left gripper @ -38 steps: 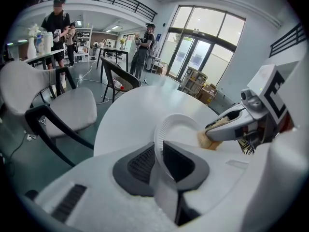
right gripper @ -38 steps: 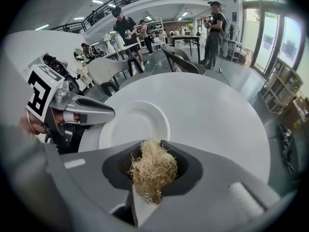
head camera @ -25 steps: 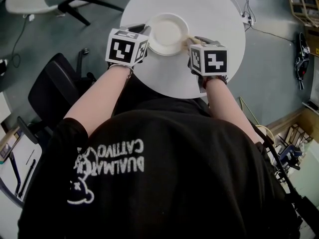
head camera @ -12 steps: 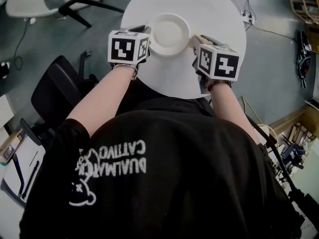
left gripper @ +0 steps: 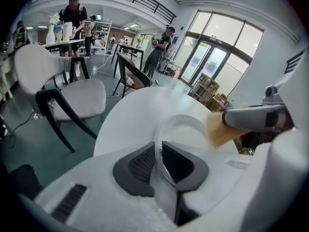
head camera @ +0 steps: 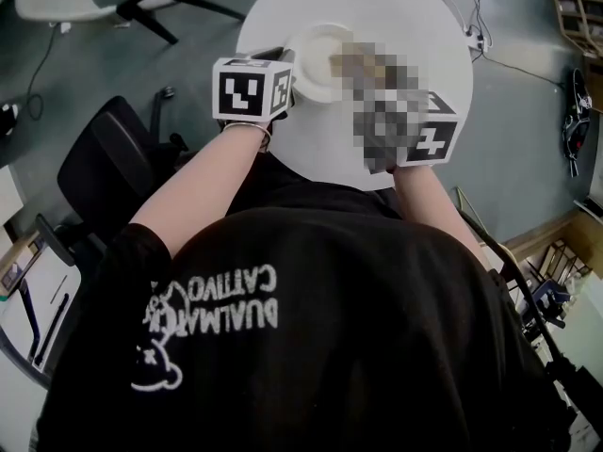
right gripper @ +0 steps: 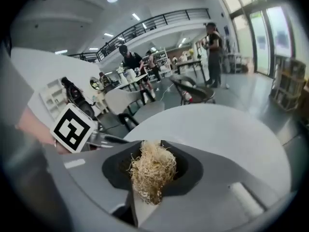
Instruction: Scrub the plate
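Near the top centre of the head view, on the white table, my left gripper pinches the tilted plate by its rim, its jaws having just been closing. My right gripper is clamped on a straw-coloured scrubber.

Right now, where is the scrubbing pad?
The scrubbing pad is clamped in the right gripper, over the round white table; the left gripper view shows it by the right edge of the plate.
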Available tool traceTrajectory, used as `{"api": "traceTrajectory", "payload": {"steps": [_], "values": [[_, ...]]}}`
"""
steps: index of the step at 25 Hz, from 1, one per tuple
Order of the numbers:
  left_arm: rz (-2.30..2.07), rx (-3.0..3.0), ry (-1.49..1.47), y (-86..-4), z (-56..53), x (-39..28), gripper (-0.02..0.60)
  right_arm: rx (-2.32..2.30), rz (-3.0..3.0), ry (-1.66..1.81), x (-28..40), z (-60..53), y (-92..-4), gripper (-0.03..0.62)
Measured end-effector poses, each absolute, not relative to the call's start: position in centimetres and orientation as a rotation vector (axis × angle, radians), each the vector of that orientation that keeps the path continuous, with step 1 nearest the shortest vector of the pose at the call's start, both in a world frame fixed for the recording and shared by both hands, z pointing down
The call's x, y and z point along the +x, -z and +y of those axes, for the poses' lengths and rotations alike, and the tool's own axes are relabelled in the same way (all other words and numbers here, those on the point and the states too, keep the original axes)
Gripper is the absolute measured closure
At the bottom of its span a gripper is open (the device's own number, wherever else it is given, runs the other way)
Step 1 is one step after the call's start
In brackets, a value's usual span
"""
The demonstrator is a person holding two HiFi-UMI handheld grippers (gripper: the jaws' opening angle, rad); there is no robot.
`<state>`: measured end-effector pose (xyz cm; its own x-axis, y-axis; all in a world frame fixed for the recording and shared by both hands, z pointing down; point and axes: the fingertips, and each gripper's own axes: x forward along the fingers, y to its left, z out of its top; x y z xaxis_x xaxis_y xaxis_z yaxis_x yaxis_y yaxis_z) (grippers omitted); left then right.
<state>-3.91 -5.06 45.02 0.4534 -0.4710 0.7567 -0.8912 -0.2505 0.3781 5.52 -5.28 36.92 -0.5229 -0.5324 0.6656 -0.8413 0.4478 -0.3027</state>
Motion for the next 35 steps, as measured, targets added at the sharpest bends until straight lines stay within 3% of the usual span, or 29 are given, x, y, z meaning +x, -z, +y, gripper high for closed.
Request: {"api": "traceTrajectory", "payload": {"steps": [3, 10, 25, 35], "values": [[-1.139, 1.888, -0.642, -45.0, -5.1, -3.8, 0.537, 0.920, -2.225, -1.017, 1.4, -3.1, -38.9, 0.502], [-1.120, 1.905, -0.644, -45.2, -5.1, -4.0, 0.538, 0.760, -2.159, -0.942, -1.9, -1.5, -42.6, 0.507], [-1.041, 2.007, -0.736, -45.3, -4.6, -3.6, 0.524, 0.840, -1.995, -0.736, 1.2, -1.4, -43.9, 0.511], [-1.019, 2.024, -0.770, -45.5, -4.6, -3.3, 0.518, 0.985, -1.915, -0.821, 6.1, -1.8, -44.5, 0.511]]}}
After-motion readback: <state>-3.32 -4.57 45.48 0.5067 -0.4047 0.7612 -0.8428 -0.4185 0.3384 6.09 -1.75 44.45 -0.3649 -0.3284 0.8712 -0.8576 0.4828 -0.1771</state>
